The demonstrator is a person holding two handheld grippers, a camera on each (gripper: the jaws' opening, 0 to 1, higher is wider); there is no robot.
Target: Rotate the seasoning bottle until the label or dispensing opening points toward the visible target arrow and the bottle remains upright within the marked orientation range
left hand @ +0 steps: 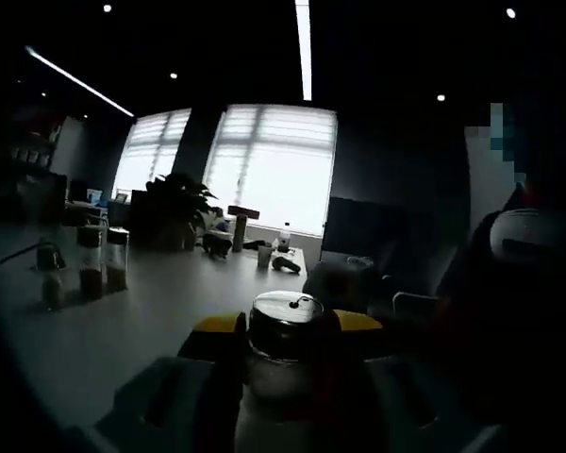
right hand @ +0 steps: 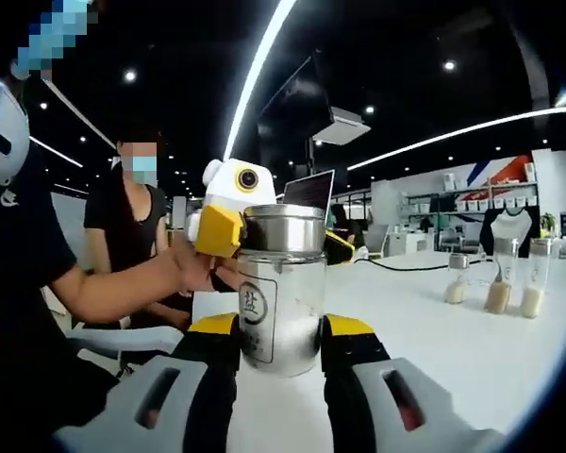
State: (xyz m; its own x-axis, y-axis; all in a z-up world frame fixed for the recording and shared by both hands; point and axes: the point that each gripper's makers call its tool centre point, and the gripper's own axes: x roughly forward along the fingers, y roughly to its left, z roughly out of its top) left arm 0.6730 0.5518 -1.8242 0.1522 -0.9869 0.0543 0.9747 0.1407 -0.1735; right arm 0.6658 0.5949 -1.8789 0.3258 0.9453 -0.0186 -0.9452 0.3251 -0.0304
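Note:
A glass seasoning bottle (right hand: 288, 302) with a steel lid (right hand: 283, 228) stands upright just above the white table (right hand: 472, 354). Its white label (right hand: 254, 319) with a black character faces left in the right gripper view. My right gripper (right hand: 280, 332) is shut on the lower glass body, a yellow pad on each side. My left gripper (right hand: 278, 238), white with yellow pads, comes in from behind and clamps the lid. In the dim left gripper view the same lid (left hand: 285, 319) sits between the left gripper's (left hand: 288, 328) yellow pads.
Several spice jars (right hand: 498, 283) stand at the table's far side, also seen as jars (left hand: 92, 272) on the left. A person (right hand: 132, 212) sits close on the left, with a laptop (right hand: 311, 192) behind the bottle. A plant (left hand: 181, 203) and small items stand near the windows.

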